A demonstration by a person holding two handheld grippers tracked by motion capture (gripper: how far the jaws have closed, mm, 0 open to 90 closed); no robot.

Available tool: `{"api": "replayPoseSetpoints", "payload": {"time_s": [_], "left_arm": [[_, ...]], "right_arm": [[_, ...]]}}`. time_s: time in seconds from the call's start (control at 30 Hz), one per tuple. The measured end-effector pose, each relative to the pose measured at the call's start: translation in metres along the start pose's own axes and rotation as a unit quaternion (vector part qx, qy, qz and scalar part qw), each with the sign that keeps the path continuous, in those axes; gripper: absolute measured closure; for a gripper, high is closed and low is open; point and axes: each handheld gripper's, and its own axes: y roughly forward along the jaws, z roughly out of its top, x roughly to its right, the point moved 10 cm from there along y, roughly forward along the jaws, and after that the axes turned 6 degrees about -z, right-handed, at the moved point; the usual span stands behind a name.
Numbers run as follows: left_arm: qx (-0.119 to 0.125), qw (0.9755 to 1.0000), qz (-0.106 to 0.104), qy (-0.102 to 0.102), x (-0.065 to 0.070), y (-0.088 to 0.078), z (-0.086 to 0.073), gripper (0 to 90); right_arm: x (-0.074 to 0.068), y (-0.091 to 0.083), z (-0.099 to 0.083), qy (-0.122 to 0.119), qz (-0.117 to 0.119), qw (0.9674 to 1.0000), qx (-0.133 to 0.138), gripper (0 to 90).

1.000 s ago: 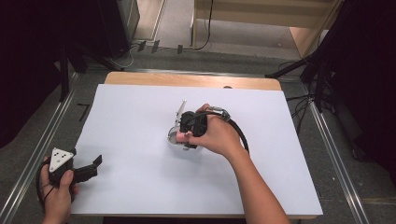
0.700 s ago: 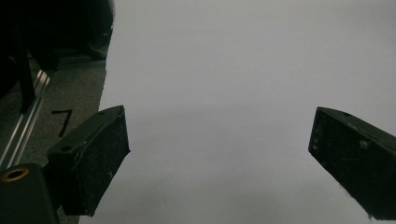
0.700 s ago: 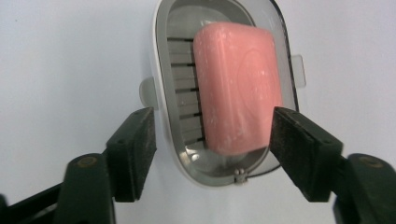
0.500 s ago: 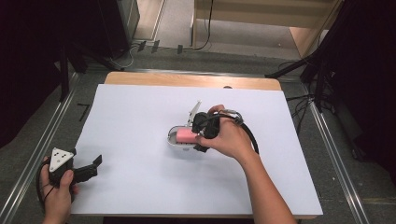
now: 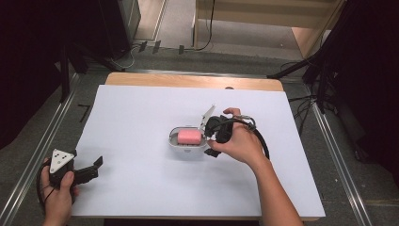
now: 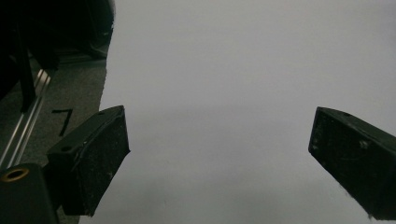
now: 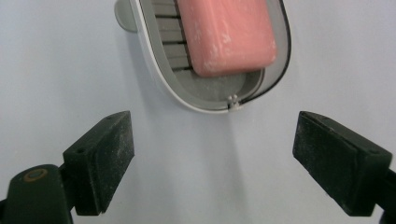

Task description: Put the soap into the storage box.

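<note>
Right claw (image 5: 210, 140) just opened, jaws apart — nothing between. Pink soap (image 7: 226, 35) inside open soap case (image 7: 205, 95). Left claw (image 5: 94, 168) apart — over tabletop (image 5: 141, 197).

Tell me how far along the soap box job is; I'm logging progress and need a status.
Done: the pink soap lies in the open soap box, whose lid stands raised. In hand: nothing; the right gripper has just been opening, its jaws apart with only bare table between them, just short of the box. The left gripper waits open at the table's corner. Left, probably: whatever follows with the lid, which is not yet shut.
</note>
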Motion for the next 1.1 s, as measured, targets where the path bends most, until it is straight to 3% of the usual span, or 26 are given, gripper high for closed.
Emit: {"api": "replayPoseSetpoints", "payload": {"time_s": [0.27, 0.4, 0.43, 1.1], "left_arm": [[0.001, 1.0, 0.0, 0.001, 0.0, 0.0, 0.0, 5.6], [0.0, 1.0, 0.0, 0.001, 0.0, 0.0, 0.0, 5.6], [0.0, 1.0, 0.001, 0.001, 0.0, 0.0, 0.0, 5.6], [0.001, 1.0, 0.002, 0.001, 0.0, 0.0, 0.0, 5.6]], "right_arm": [[0.004, -0.001, -0.02, 0.025, -0.01, 0.9996, 0.006, 8.2], [0.008, 0.0, -0.029, 0.037, -0.025, 0.9989, 0.012, 1.6], [0.009, 0.0, -0.034, 0.048, -0.027, 0.9984, 0.013, 0.8], [0.013, -0.001, -0.072, 0.092, -0.043, 0.9944, 0.03, 0.0]]}}
